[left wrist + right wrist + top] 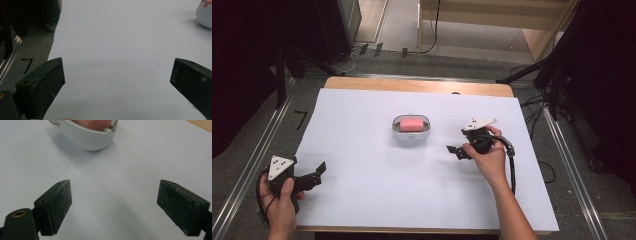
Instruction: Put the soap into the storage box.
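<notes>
A white sheet (377, 190) is spread over the wooden surface (412, 84), and near its middle a small white dish (411, 131) is seen, with a pink block (411, 124) lying inside it.

The right tool (454, 150) is held in the right hand (488, 156) just to the right of the dish, with its tips pointed toward the dish and a bare strip of sheet left between them. In the right gripper view the two black jaws are seen spread wide apart, with nothing but white sheet between them; the tool is released and nothing is grasped. The dish (86, 132) is caught at the top of that view, ahead of the jaws and slightly to their left, and the pink block (92, 123) can just be made out over its rim.

The left tool (318, 171) is held in the left hand (281, 202) at the near left corner of the sheet, well apart from the dish. In the left gripper view its jaws are likewise seen wide apart over bare sheet, so this tool is released too. A sliver of the dish (205, 15) is glimpsed at the far upper right of that view.

A cable (512, 167) is trailed from the right tool along the forearm. A grey three-cornered plate (280, 166) is carried on top of the left tool.
</notes>
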The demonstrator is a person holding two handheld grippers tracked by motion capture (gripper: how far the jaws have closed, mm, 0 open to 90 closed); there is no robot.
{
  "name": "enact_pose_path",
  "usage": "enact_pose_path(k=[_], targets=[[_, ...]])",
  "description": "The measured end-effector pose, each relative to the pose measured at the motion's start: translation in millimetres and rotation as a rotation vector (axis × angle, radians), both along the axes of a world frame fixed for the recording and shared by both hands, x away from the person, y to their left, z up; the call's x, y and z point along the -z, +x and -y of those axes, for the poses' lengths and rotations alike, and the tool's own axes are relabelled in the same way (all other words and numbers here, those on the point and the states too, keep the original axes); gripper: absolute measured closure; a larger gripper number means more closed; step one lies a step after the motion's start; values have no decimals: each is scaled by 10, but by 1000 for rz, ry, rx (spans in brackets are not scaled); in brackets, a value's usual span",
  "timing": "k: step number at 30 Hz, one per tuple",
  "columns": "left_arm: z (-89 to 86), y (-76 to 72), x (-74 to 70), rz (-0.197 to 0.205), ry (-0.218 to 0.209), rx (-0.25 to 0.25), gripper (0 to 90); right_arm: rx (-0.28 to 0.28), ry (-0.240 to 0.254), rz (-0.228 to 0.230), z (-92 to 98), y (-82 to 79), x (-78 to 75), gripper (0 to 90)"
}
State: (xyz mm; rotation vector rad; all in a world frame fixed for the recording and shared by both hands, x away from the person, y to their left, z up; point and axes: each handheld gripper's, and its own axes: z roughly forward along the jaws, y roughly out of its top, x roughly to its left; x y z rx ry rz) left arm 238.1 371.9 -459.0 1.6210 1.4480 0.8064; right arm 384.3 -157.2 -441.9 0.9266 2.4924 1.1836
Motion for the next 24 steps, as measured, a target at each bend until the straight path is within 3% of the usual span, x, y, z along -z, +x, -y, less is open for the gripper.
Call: enact_pose_path(k=[4, 6, 11, 24], targets=[[28, -13, 2, 50, -10, -12, 0, 38, -5, 11, 95, -66, 42, 109], [23, -25, 7, 61, -18, -19, 0, 92, -44, 29, 125, -115, 69, 107], [-22, -60, 21, 94, -62, -23, 0, 130, -31, 19, 240, -200, 136, 111], [-26, -36, 25, 65, -70, 7, 0, 225, 29, 13, 585, -414, 205, 109]])
